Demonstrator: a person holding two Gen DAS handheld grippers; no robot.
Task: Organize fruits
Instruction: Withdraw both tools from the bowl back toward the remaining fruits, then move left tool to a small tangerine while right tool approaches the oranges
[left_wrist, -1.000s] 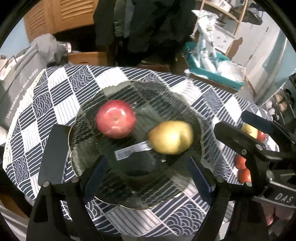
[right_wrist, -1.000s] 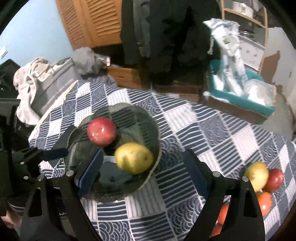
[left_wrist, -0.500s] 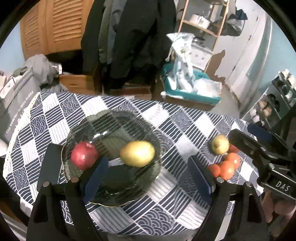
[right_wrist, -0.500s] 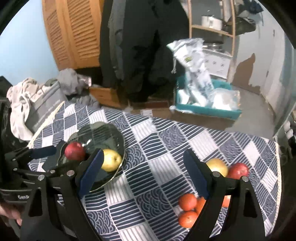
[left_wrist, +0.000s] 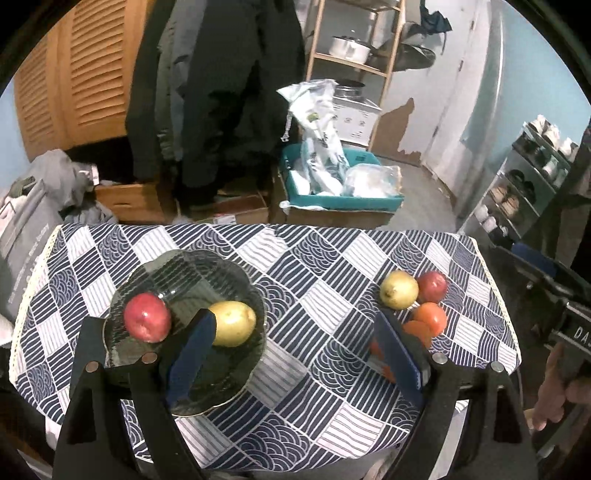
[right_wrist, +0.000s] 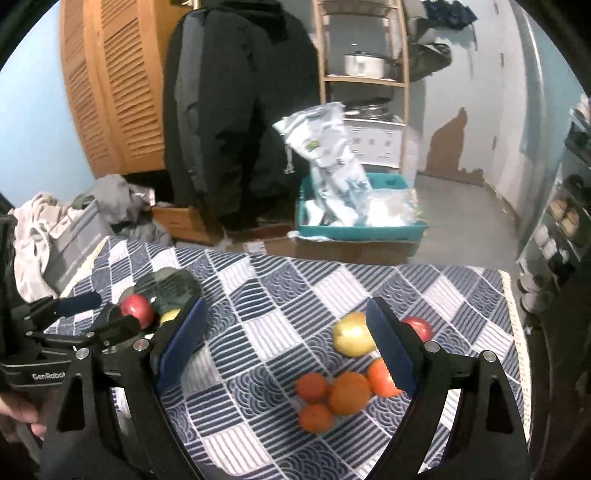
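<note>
A dark glass plate (left_wrist: 184, 269) on the left of the table holds a red apple (left_wrist: 147, 322) and a yellow pear (left_wrist: 233, 322); the plate also shows in the right wrist view (right_wrist: 170, 282). On the right of the patterned tablecloth lie a yellow pear (left_wrist: 399, 294), a red apple (left_wrist: 432, 286) and several oranges (left_wrist: 429, 317); the right wrist view shows that pear (right_wrist: 352, 334) and the oranges (right_wrist: 349, 392). My left gripper (left_wrist: 295, 354) is open and empty, well above the table. My right gripper (right_wrist: 286, 354) is open and empty, above the table's middle.
The checked blue and white tablecloth (left_wrist: 314, 302) covers a small table. Behind it stand a teal crate with bags (left_wrist: 343, 184), cardboard boxes, hanging dark coats (left_wrist: 221, 92) and a wooden shelf. The other gripper shows at the right edge (left_wrist: 554, 295).
Both grippers have pulled back and up from the plate, open and empty. The view widened, so the fruit pile on the right came into sight.
</note>
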